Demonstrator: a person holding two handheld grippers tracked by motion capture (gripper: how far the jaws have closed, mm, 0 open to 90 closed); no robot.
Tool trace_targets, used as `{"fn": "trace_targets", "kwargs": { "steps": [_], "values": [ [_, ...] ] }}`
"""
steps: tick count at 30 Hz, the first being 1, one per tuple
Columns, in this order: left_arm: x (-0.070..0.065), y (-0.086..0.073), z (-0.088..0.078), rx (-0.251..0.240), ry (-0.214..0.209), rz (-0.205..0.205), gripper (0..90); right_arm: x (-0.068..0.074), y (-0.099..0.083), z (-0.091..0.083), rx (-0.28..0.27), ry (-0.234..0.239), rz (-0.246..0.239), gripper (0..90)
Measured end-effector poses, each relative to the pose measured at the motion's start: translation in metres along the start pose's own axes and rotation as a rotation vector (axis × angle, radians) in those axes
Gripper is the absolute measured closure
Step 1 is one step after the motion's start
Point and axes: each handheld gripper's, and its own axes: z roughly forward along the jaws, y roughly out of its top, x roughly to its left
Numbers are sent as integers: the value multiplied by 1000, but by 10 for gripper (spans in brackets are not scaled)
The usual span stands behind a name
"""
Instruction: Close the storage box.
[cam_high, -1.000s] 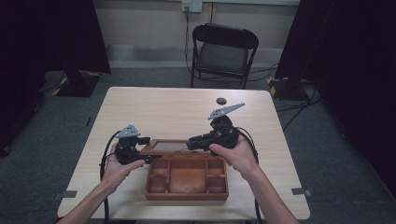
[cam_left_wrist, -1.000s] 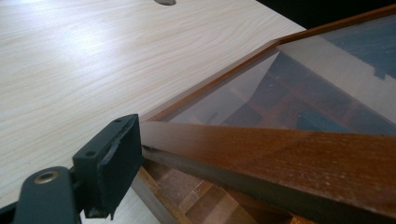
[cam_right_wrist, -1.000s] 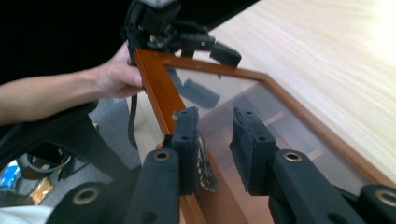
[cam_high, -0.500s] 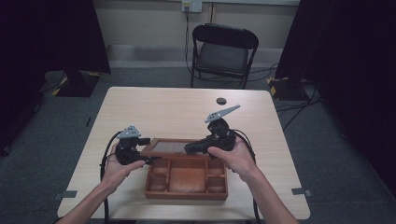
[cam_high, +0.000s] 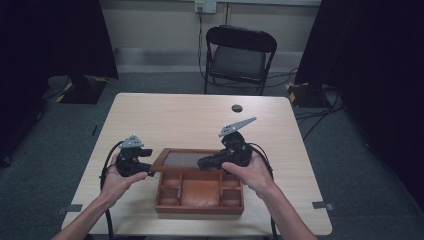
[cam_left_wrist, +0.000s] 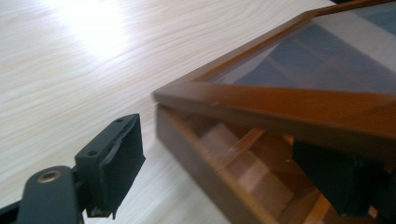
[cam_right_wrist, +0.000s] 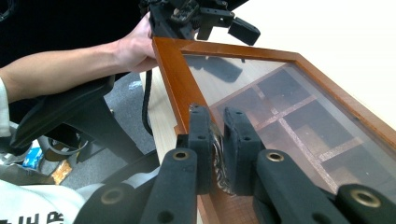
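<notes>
The high view looks forward and down from above the person's side of the worktop (cam_high: 200, 120), far enough back to take in all of it, the floor around and a chair (cam_high: 240, 55) by the far wall. The left gripper view sits low and very close, looking along its jaws across the pale worktop at a corner of the lid (cam_left_wrist: 280, 100) of the box (cam_left_wrist: 205, 158). The right gripper view looks from close along its jaws over the glass lid toward the left gripper (cam_right_wrist: 196, 16) and the person's arm. All three views share the lid and the box under it.
</notes>
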Motion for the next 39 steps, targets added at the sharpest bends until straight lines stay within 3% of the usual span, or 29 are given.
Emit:
{"fn": "trace_targets", "kwargs": {
  "steps": [7, 12, 16, 31, 39],
  "values": [
    [26, -9, -6, 1, 48, -74, 174, 3, -7, 3, 9, -2, -17, 824],
    [33, -7, -9, -11, 69, -79, 175, 6, -15, 6, 9, -9, -2, 823],
    [35, -7, -10, -20, 75, -96, 180, 11, -23, 11, 17, -21, -13, 822],
    [30, -9, -2, 8, 59, -75, 183, 15, -56, 30, 37, -26, -64, 820],
    [28, -10, -3, 10, 61, -73, 183, 14, -71, 45, 93, -28, -63, 819]
  ]
}}
